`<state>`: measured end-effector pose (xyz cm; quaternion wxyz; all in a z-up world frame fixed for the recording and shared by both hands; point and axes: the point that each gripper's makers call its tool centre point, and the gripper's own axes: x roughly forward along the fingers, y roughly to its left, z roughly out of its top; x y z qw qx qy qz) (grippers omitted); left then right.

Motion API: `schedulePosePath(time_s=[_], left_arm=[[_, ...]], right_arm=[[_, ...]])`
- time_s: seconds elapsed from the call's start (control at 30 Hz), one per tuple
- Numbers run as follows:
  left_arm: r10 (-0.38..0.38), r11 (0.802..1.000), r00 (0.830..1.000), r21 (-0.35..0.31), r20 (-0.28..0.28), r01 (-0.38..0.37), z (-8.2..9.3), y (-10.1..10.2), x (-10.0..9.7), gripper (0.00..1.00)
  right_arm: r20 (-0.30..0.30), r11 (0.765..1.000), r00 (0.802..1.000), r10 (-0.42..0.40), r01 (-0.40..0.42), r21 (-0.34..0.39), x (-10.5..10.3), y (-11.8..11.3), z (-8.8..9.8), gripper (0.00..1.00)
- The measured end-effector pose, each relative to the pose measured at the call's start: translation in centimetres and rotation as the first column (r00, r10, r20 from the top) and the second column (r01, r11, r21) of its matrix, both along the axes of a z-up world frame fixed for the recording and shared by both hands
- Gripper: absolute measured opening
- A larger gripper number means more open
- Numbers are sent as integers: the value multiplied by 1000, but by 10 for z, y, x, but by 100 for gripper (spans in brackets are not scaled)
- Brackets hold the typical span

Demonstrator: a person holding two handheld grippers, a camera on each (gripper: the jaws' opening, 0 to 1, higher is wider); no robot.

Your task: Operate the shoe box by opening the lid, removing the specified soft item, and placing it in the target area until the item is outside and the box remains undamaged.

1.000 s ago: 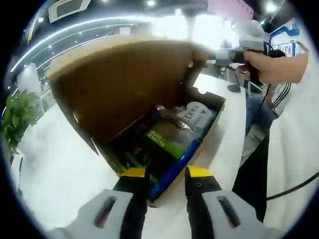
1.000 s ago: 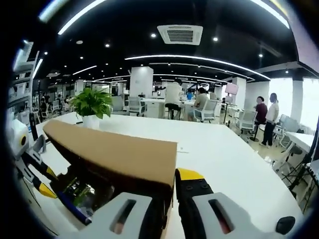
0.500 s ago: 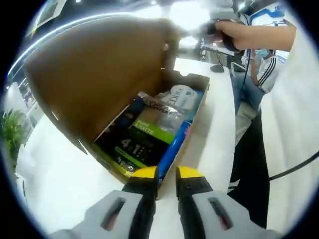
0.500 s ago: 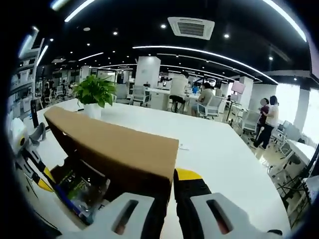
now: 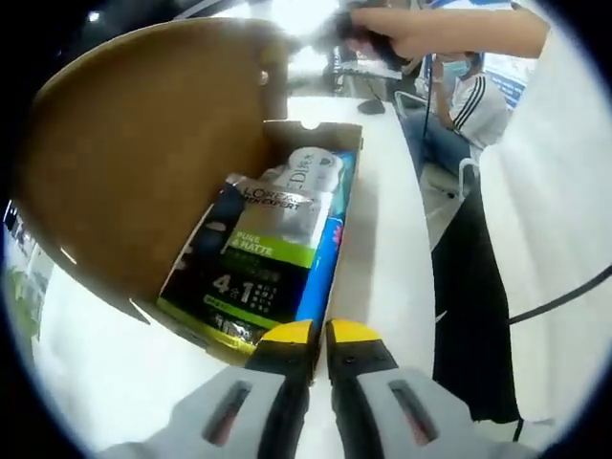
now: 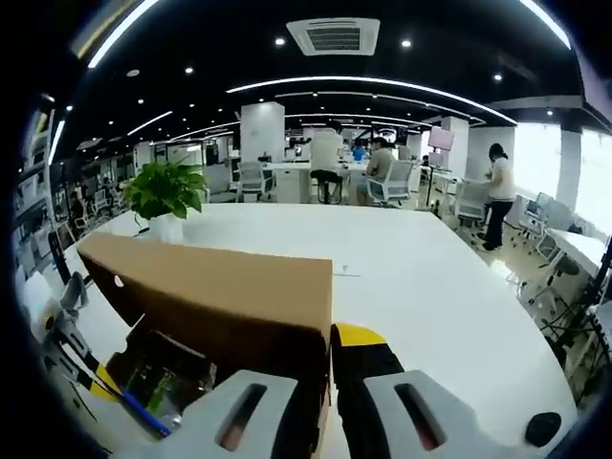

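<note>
At the bottom centre of the left gripper view, the left gripper (image 5: 317,337) pinches the near wall of the brown cardboard shoe box (image 5: 337,239). Mid-frame inside lies the soft black-and-green packet (image 5: 253,263). The right gripper (image 6: 323,356), low in its view, clamps the raised brown lid (image 6: 215,292).

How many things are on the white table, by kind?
Shoe box: 1
Soft packs inside it, black-and-green pack and white pack: 2
Potted plant: 1
Tongs, left tongs and right tongs: 2
Total: 6

Lid (image 5: 134,153) hides box's far wall; hand (image 5: 402,33) blurred.
</note>
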<state>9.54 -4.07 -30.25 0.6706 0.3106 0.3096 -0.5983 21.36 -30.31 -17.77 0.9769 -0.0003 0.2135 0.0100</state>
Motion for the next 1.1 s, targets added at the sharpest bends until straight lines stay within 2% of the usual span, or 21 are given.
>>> schedulePosePath(time_s=[0.13, 0.27, 0.37, 0.4, 0.47, 0.5, 0.57, 0.73, 0.83, 0.9, 0.97, 1.03, 1.1], left_arm=[[-2, 1000, 1000, 16, -16, 3, -4, 0, 2, 4], [-14, 1000, 1000, 9, 12, 14, -4, 1, 1, 4], [-35, 999, 999, 4, 28, 35, -4, 1, 1, 3], [12, 1000, 999, -5, -42, -12, -5, 1, -3, 3], [-9, 1000, 1000, 2, -20, 9, -4, 0, 4, 2], [-47, 999, 999, -3, -16, 47, -5, 0, 2, 2], [-86, 996, 996, -34, -19, 86, -5, 0, 1, 2], [-63, 998, 995, 23, -73, 65, -7, -2, 2, 2], [-70, 997, 996, 9, -63, 70, -7, 0, 0, 2], [-70, 997, 996, 28, -51, 71, -8, -1, -1, 2], [-73, 996, 996, 42, -40, 75, -9, -1, -1, 1], [-126, 991, 992, 33, -7, 126, -9, -1, -1, 1], [-90, 996, 995, 7, -41, 90, -8, 0, 0, 1]], right_arm=[[6, 1000, 1000, 0, 0, -7, 7, 0, 0, 0], [-2, 1000, 1000, 15, -15, -22, 15, 1, 1, 0], [-34, 999, 999, 17, -18, -30, 16, 1, 1, 0], [-40, 1000, 999, 8, -9, -30, 17, 0, 1, 0], [-42, 999, 999, 2, -4, -40, 19, 3, 0, 0], [-43, 998, 999, -3, 1, -58, 20, 2, 0, 0], [-48, 998, 999, -18, 15, -58, 22, 2, 0, 0], [-54, 998, 998, -13, 9, -61, 23, 0, -1, 0], [-62, 998, 998, 3, -7, -60, 23, 0, -2, 0], [-85, 999, 996, 27, -29, -29, 23, 0, -2, 0], [-79, 999, 996, 41, -43, -18, 24, -1, -3, 0], [-75, 999, 996, 45, -47, -23, 25, 0, -3, 0], [-60, 998, 997, 46, -49, -43, 27, 1, -4, 0]])
